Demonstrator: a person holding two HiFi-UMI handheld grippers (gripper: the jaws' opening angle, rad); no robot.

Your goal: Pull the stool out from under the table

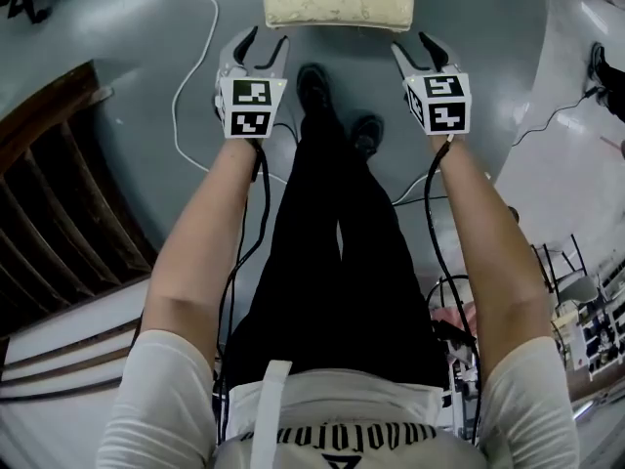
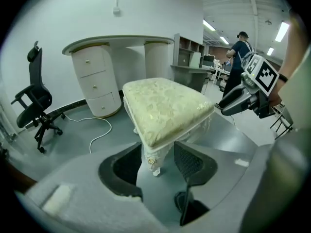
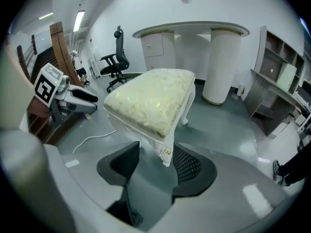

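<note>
Judging from how things lie, the pull looks all but done. The grey floor [image 1: 488, 86] is open and glossy, and the white desk [image 2: 119, 41], with its curved top, drawer pedestal and fluted column, stands against the far wall with nothing under it. The stool [image 2: 165, 108] sits well out from that desk on bare floor, its cream brocade cushion level and its carved white legs down. Little seems left beyond stepping away, or a small nudge if it should stand elsewhere.

The room is a large, brightly lit workspace. A black office chair [image 2: 36, 101] stands to one side of the desk and grey shelving [image 3: 277, 76] to the other. Dark wooden slats [image 1: 59, 213] run along the left of the head view.

The left gripper [image 1: 266, 47] and the right gripper [image 1: 415, 52] hang side by side just short of the stool's near edge, one toward each front corner. Each gripper's own view shows its jaws spread wide with nothing clamped. A corner leg of the stool lines up in the gap between them but lies beyond, and the pads do not touch it.

A thin white cable [image 2: 99, 132] loops across the floor beside the stool, near enough to catch a leg if the stool is dragged that way.
</note>
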